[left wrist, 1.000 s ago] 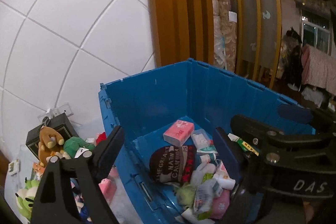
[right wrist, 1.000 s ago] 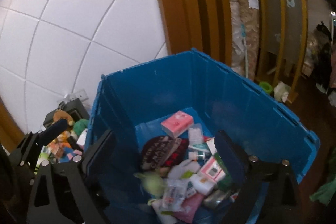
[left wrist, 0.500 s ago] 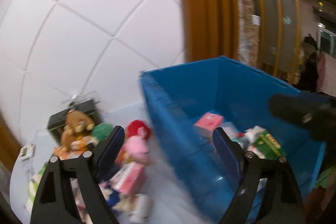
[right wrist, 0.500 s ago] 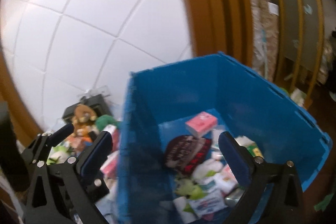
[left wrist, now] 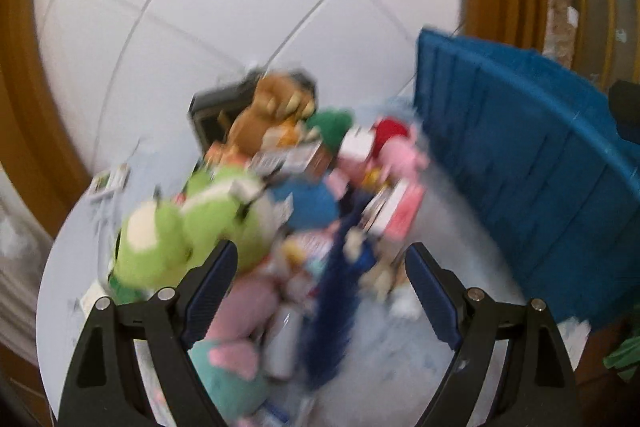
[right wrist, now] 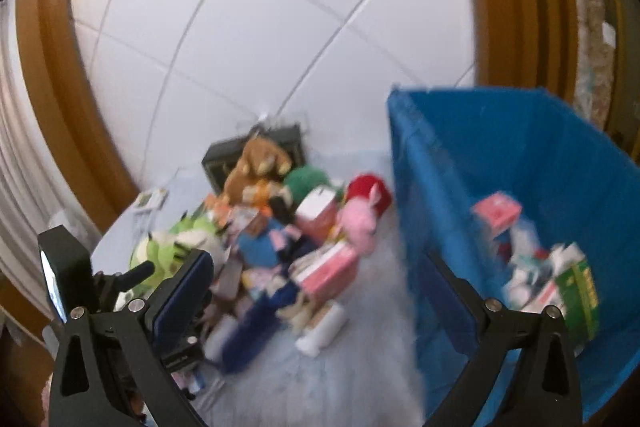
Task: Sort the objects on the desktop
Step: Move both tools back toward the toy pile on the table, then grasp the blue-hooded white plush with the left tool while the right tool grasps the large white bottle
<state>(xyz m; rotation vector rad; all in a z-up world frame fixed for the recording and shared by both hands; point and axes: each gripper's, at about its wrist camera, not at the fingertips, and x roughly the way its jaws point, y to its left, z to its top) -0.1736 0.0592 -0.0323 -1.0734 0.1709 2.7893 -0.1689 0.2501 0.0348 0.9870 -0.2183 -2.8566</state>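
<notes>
Hovering wide apart and empty, the left tongs [left wrist: 320,267] frame a blurred heap of plush toys [left wrist: 304,211] on the table [left wrist: 440,307]. Right tongs [right wrist: 316,277], likewise spread, have the heap ahead and a blue bin [right wrist: 460,147] to their right.

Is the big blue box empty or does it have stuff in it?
Not empty. The blue box holds a pink packet and a green carton among other blurry items.

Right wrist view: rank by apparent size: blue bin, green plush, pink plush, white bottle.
1. blue bin, by far the largest.
2. green plush.
3. pink plush and white bottle: look alike; motion blur and the bottle's nearness leave this unranked.
</notes>
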